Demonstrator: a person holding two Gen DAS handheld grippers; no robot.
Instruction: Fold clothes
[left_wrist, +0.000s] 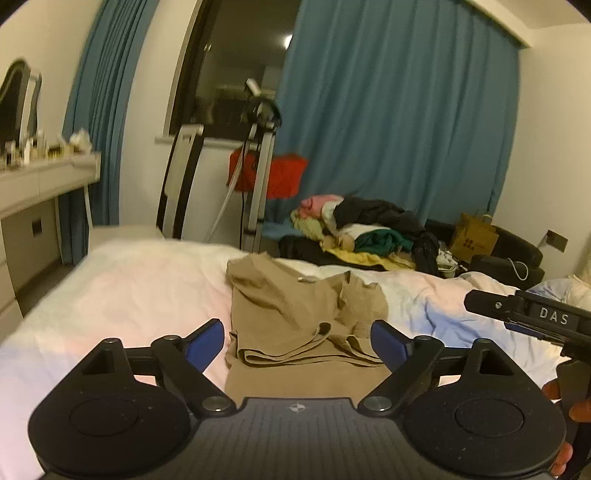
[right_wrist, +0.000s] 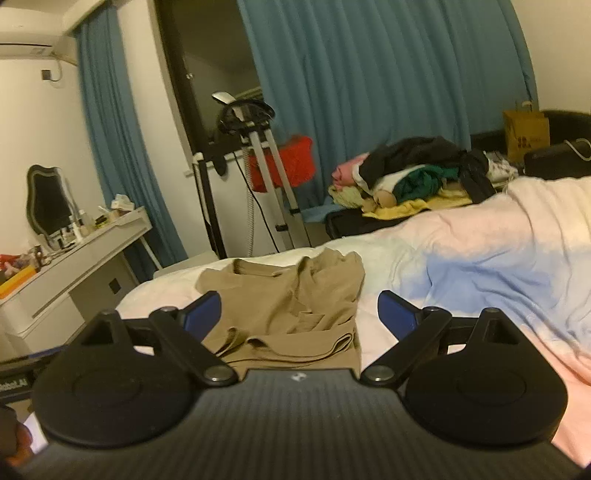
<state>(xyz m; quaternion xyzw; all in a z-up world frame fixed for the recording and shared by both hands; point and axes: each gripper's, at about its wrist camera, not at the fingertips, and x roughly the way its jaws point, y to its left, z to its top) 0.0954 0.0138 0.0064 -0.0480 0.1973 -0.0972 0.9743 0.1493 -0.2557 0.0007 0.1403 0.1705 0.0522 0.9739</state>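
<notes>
A tan garment lies partly folded on the pale bed cover, its hem edges stacked near me and its top part rumpled. My left gripper hangs open just above the near fold, blue pads wide apart with only the cloth below them. From the right wrist view the same tan garment lies on the bed cover, and my right gripper is open over its near edge, gripping nothing. The right gripper's black body shows at the right edge of the left wrist view.
A heap of mixed clothes lies on a dark sofa beyond the bed. A white dressing table with small bottles stands on the left. An exercise machine, blue curtains and a brown paper bag stand behind.
</notes>
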